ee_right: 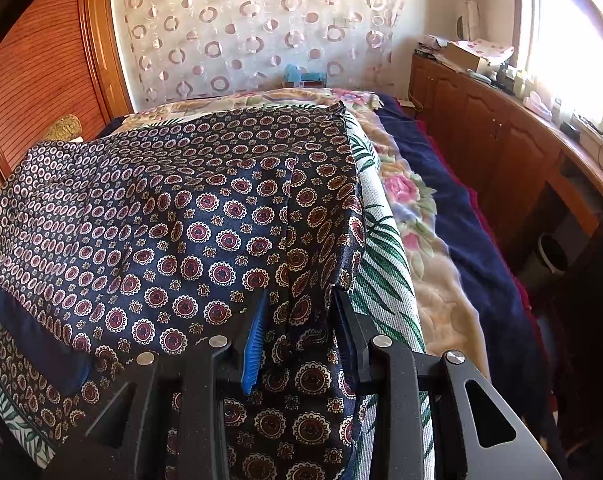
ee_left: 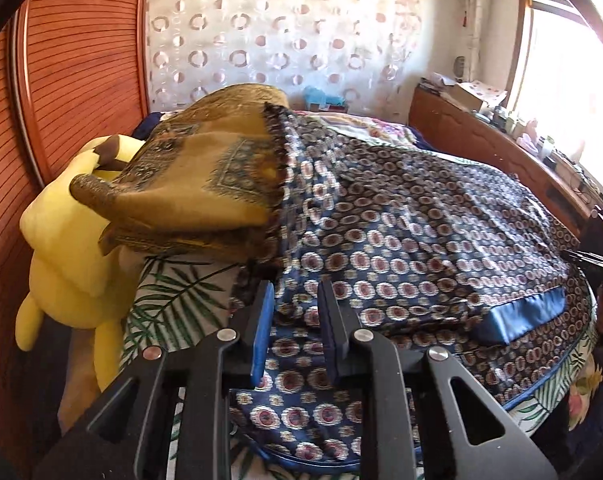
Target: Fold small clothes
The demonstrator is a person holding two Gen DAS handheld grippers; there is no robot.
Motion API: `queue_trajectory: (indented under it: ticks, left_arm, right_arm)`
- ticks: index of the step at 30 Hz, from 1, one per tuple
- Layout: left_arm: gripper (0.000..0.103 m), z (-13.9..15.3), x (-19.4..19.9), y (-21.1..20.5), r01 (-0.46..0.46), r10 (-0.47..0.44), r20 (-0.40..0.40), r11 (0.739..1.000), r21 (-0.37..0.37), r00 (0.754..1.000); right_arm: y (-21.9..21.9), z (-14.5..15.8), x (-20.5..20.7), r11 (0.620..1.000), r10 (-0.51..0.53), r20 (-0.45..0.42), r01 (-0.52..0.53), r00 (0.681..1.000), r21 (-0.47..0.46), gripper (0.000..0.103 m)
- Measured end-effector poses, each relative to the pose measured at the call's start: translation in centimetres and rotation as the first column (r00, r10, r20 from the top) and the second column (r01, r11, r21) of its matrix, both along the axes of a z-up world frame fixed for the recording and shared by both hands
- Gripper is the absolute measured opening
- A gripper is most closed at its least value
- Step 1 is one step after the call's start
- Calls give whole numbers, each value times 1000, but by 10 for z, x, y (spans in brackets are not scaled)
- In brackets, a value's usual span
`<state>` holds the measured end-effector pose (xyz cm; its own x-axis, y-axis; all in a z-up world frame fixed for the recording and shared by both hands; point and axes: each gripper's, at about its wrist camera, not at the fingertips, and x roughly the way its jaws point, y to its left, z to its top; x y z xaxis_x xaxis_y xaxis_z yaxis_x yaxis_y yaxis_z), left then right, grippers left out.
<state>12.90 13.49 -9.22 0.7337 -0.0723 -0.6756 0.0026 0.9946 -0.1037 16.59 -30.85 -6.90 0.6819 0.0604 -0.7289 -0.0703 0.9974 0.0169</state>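
Observation:
A navy silk garment (ee_left: pixel 401 240) with red and white medallions and a plain blue band lies spread on a bed with a palm-leaf sheet (ee_left: pixel 173 288). It also shows in the right wrist view (ee_right: pixel 173 220). My left gripper (ee_left: pixel 295 300) hovers just over the garment's near left edge, jaws a little apart with nothing pinched between them. My right gripper (ee_right: pixel 299 312) has cloth of the garment's near right corner lying between its jaws, which stand apart around the fold.
A yellow plush toy (ee_left: pixel 65 248) and a folded mustard patterned cloth (ee_left: pixel 205 184) sit at the left. A floral blanket (ee_right: pixel 417 216) and navy cover lie to the right, beside wooden cabinets (ee_right: pixel 501 148) under a window. A wooden slatted door (ee_left: pixel 73 80) stands left.

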Motion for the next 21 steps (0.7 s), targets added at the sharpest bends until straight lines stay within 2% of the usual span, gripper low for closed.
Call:
queue_trajectory:
  ticks: [4, 8, 10, 18, 19, 21]
  left_arm:
    - [24, -7, 5, -1, -29, 29, -5, 999, 39, 1000]
    - [24, -9, 9, -1, -11, 11, -2, 999, 39, 1000]
    - [12, -9, 14, -3, -3, 3, -8, 999, 52, 1000]
    - [12, -11, 32, 2, -45, 47, -27, 996, 71, 999]
    - [6, -10, 32, 2, -39, 40, -26, 997, 66, 999]
    - [3, -8, 30, 0, -32, 33, -12, 997, 66, 999]
  right_arm:
    - [0, 0, 0, 1000, 1, 0, -1, 1000, 0, 33]
    - [0, 0, 0, 1000, 1, 0, -1, 1000, -1, 33]
    - [1, 0, 0, 1000, 2, 0, -2, 1000, -3, 33]
    - [2, 0, 1, 1000, 10, 0, -10, 1000, -10, 33]
    - [1, 0, 1, 1000, 11, 0, -11, 1000, -10, 33]
    - [1, 0, 1, 1000, 10, 1, -10, 1000, -7, 33]
